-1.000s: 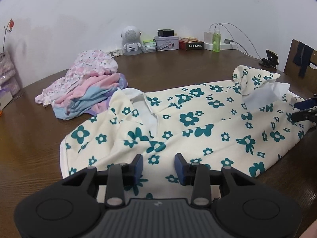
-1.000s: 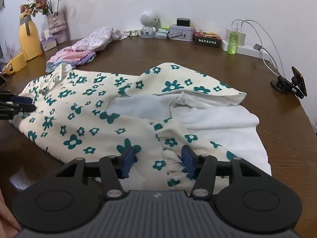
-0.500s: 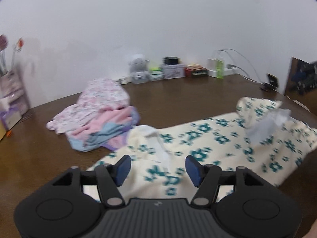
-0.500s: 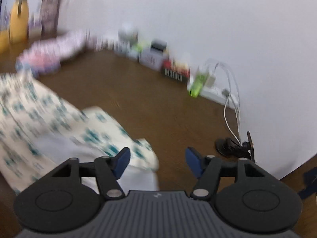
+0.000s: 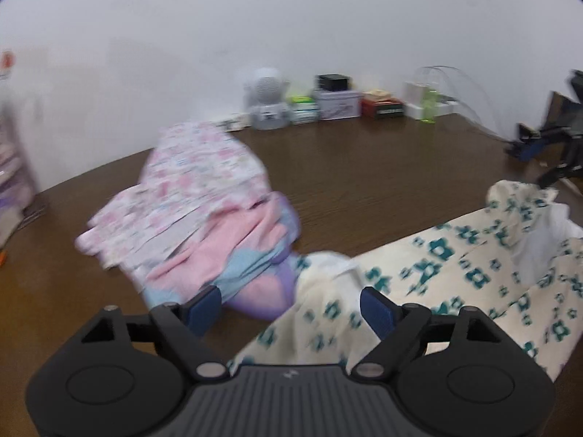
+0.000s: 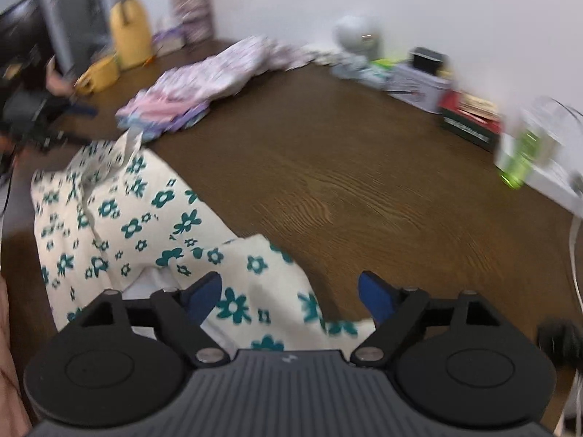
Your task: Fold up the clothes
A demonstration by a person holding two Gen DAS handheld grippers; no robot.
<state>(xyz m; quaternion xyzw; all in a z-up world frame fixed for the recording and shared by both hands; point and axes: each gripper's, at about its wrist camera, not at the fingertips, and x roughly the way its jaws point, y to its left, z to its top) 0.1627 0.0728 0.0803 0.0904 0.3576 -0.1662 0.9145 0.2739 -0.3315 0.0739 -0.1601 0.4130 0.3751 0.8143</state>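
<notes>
Floral garment (image 5: 455, 273) half-folded on my wooden table (image 5: 364, 182), both grippers empty.
Left gripper (image 5: 289, 309) and right gripper (image 6: 289, 296) have just been opening wide; next I need fresh edges to grasp.

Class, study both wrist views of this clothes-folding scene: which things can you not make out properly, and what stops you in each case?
- Near edge of the cream garment with teal flowers: left wrist view, hidden behind the open left gripper.
- Its white lining: right wrist view, mostly covered by the open right gripper.
- Labels on the red and green box: right wrist view, motion blur.
- Pile of pink and blue clothes: left wrist view, blur hides separate items.
</notes>
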